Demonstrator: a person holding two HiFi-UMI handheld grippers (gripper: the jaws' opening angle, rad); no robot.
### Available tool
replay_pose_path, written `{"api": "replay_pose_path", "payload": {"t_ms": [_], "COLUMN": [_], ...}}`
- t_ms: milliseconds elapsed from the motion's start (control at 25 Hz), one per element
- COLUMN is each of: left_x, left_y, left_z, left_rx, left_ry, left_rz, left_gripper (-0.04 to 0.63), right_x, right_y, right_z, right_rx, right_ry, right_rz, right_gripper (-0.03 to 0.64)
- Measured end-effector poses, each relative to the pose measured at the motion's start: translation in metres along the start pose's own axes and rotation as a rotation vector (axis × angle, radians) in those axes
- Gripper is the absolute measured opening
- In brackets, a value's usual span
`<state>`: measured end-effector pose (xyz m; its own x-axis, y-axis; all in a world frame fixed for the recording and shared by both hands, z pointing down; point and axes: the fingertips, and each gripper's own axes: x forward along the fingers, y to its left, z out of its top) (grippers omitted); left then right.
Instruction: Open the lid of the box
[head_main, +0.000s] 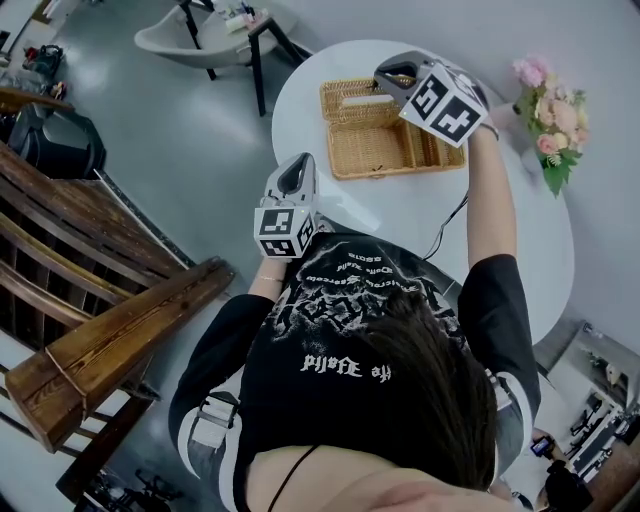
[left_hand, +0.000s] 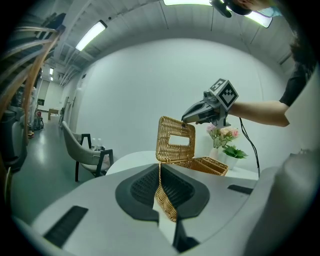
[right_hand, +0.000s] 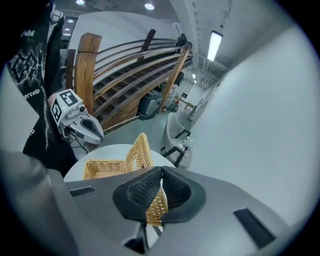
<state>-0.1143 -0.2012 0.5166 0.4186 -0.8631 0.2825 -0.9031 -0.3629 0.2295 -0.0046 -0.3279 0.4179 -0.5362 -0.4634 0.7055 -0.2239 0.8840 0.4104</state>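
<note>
A woven wicker box (head_main: 372, 150) stands on the round white table (head_main: 490, 250). Its lid (head_main: 350, 92), which has a rectangular slot, is raised upright at the far side. My right gripper (head_main: 383, 78) is shut on the lid's top edge; the lid (right_hand: 141, 150) runs in between its pads (right_hand: 161, 170). My left gripper (head_main: 303, 160) sits at the box's near left corner. In the left gripper view its jaws (left_hand: 160, 167) are closed on the side wall, which runs on to the lid (left_hand: 175, 152). The right gripper (left_hand: 185, 120) shows there at the lid's top corner.
A pot of pink flowers (head_main: 548, 115) stands at the table's right edge. A black cable (head_main: 450, 225) trails over the table toward the person. A grey chair (head_main: 190, 35) is beyond the table, and wooden railings (head_main: 110, 330) rise on the left.
</note>
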Motion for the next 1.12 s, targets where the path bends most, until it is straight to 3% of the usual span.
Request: {"api": "replay_pose_path", "payload": {"t_ms": [1120], "left_x": [0.01], "left_y": [0.014], "left_z": [0.006], "left_rx": [0.002], "left_ry": [0.034], "left_rz": [0.014], "left_gripper": [0.028], "right_x": [0.042], "right_y": [-0.033], "right_z": [-0.008], "right_rx": [0.033], "right_ry": [0.05], "right_rz": [0.152], "right_gripper": [0.035]}}
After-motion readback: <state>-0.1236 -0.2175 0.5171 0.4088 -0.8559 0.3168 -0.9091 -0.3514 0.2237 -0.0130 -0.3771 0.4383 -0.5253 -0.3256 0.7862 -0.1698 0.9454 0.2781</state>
